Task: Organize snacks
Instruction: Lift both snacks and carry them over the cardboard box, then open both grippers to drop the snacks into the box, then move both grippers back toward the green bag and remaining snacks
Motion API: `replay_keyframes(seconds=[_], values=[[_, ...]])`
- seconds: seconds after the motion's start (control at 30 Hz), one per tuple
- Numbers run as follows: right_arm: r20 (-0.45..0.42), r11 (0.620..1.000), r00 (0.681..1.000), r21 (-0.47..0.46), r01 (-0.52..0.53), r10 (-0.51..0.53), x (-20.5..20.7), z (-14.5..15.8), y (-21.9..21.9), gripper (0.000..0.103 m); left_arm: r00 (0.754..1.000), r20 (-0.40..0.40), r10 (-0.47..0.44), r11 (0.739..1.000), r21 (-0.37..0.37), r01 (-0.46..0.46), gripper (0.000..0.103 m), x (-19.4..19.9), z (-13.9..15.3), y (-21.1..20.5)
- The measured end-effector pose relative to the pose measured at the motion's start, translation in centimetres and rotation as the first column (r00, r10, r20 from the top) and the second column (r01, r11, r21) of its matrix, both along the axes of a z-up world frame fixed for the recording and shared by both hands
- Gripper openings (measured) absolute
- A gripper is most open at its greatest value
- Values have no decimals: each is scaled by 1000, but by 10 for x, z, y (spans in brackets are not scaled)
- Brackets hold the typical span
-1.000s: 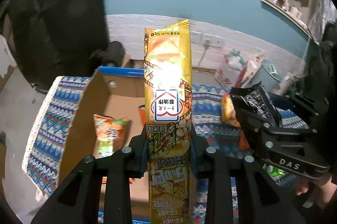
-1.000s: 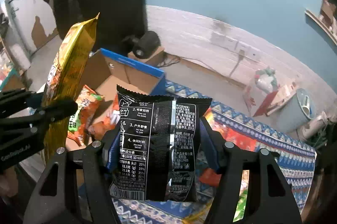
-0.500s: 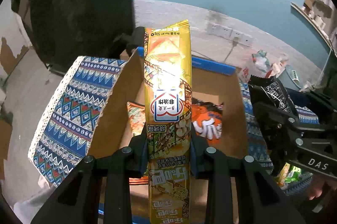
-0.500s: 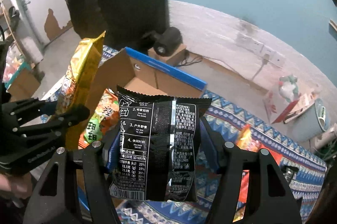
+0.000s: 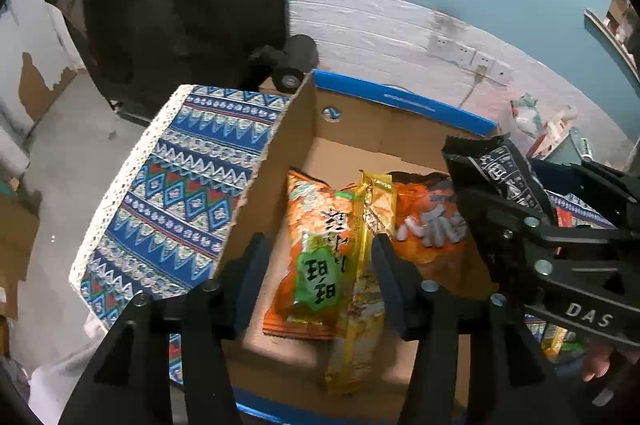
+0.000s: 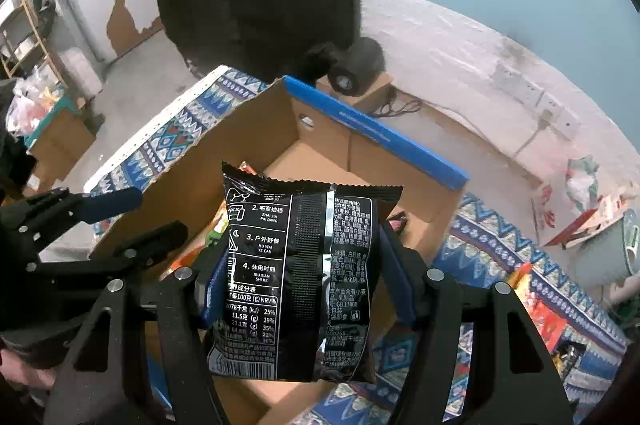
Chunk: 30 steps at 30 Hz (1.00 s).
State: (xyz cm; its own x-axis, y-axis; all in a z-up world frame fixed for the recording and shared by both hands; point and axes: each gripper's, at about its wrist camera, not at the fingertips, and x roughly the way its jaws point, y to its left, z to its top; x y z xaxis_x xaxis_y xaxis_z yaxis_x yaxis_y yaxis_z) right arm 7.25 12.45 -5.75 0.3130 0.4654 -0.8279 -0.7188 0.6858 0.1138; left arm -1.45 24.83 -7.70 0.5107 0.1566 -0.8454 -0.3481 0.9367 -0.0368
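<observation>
An open cardboard box [image 5: 276,185] stands on a patterned cloth. Inside lie an orange packet with a green label [image 5: 316,245] and a second orange packet [image 5: 428,221]. My left gripper [image 5: 320,245] hangs over the box with its jaws opening. The long yellow snack packet [image 5: 360,305] sits edge-on between them, sliding down into the box, with no pad pressing it. My right gripper [image 6: 302,253] is shut on a black snack packet [image 6: 296,273], held upright above the box's near right side [image 6: 376,133]. In the left wrist view it shows at the right [image 5: 540,253].
The blue patterned tablecloth [image 5: 172,193] covers the table around the box. More snack packets [image 6: 540,309] lie on it to the right. A black cylindrical device [image 6: 356,65] sits behind the box, with a dark garment above and a pale bin [image 6: 612,249] at far right.
Both grippers moved over the box. The left jaws spread and let go of the yellow packet, which turned edge-on and dropped toward the box floor. The right still grips the black packet.
</observation>
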Motion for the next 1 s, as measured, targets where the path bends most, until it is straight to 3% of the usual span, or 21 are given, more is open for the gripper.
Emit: replay_keyframes(seconds=[0.4, 0.57, 0.77, 0.9, 1.0], values=[[-73, 1000, 997, 2, -5, 5, 11, -15, 6, 66, 1000, -7, 8, 1000, 27, -8, 55, -8, 8, 2], [-46, 1000, 999, 4, 14, -13, 10, -7, -2, 74, 1000, -11, -4, 1000, 31, 4, 55, -7, 9, -5], [-22, 998, 998, -13, 54, -55, 9, 1, -23, 81, 999, 5, -41, 999, -13, 41, 56, -5, 16, -21], [-8, 995, 995, -33, 96, -97, 9, 7, -45, 82, 996, 22, -81, 997, 16, 81, 63, -2, 22, -42], [-9, 990, 990, -42, 138, -139, 11, 9, -67, 82, 992, 13, -124, 992, 23, 124, 63, 3, 21, -61]])
